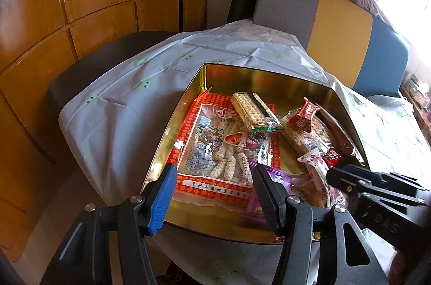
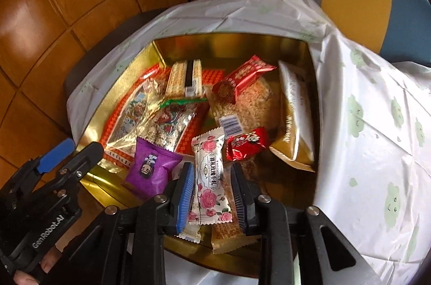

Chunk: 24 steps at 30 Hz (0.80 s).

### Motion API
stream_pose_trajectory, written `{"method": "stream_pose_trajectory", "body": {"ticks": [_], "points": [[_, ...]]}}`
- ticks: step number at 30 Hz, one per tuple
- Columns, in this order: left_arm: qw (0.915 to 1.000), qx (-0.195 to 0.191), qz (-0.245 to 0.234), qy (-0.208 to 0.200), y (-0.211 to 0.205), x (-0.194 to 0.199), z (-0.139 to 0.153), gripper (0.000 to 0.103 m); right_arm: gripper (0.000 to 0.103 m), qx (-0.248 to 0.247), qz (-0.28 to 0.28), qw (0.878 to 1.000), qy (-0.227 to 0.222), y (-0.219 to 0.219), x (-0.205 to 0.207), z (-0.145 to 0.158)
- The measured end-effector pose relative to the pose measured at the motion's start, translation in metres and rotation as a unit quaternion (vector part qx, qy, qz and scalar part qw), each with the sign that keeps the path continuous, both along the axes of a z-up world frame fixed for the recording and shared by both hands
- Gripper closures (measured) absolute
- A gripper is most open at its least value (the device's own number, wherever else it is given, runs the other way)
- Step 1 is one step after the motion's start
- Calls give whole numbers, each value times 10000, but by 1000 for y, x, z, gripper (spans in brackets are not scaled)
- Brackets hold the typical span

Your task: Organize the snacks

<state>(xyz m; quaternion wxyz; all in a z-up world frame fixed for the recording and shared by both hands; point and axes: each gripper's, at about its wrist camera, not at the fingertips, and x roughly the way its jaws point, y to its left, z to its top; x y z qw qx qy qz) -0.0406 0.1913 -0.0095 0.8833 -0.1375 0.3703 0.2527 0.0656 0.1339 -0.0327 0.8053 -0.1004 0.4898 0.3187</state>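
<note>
Between my right tongs [image 2: 212, 188], jaws parted around it and not clearly pinching, lies the white rose-printed candy wrapper [image 2: 209, 171], near edge of the gold metal tin [image 2: 231, 42]. My left tongs [image 1: 212, 193] hang open, empty. Closing carelessly could pinch the wafer packet [image 2: 229, 228] underneath too.

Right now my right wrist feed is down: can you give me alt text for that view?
The right gripper straddles a white rose-printed candy packet lying in a gold tin full of wrapped snacks; its pads look just clear of the wrapper. A purple packet lies to the left, a small red packet just beyond, and the left gripper hovers open at the tin's left edge.
</note>
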Motion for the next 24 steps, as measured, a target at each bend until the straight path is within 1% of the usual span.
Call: {"method": "stream_pose_trajectory", "body": {"ticks": [4, 6, 7, 11, 15, 24], "points": [[9998, 30, -77, -166, -8, -4, 7, 44, 73, 47, -215, 9984, -513, -10, -14, 15], [9996, 79, -122, -228, -12, -6, 10, 39, 71, 31, -391, 9960, -799, -16, -21, 21], [9994, 103, -167, -277, -15, -7, 12, 39, 71, 24, -492, 9944, -939, -20, -24, 24], [9986, 152, -266, -419, -26, -13, 17, 38, 70, 5, -779, 9893, -1231, -34, -31, 30], [9978, 228, -369, -496, -35, -16, 21, 38, 70, -82, -919, 9857, -1412, -43, -39, 29], [9975, 299, -414, -493, -43, -17, 23, 37, 70, -84, -989, 9834, -1519, -52, -46, 31]]}}
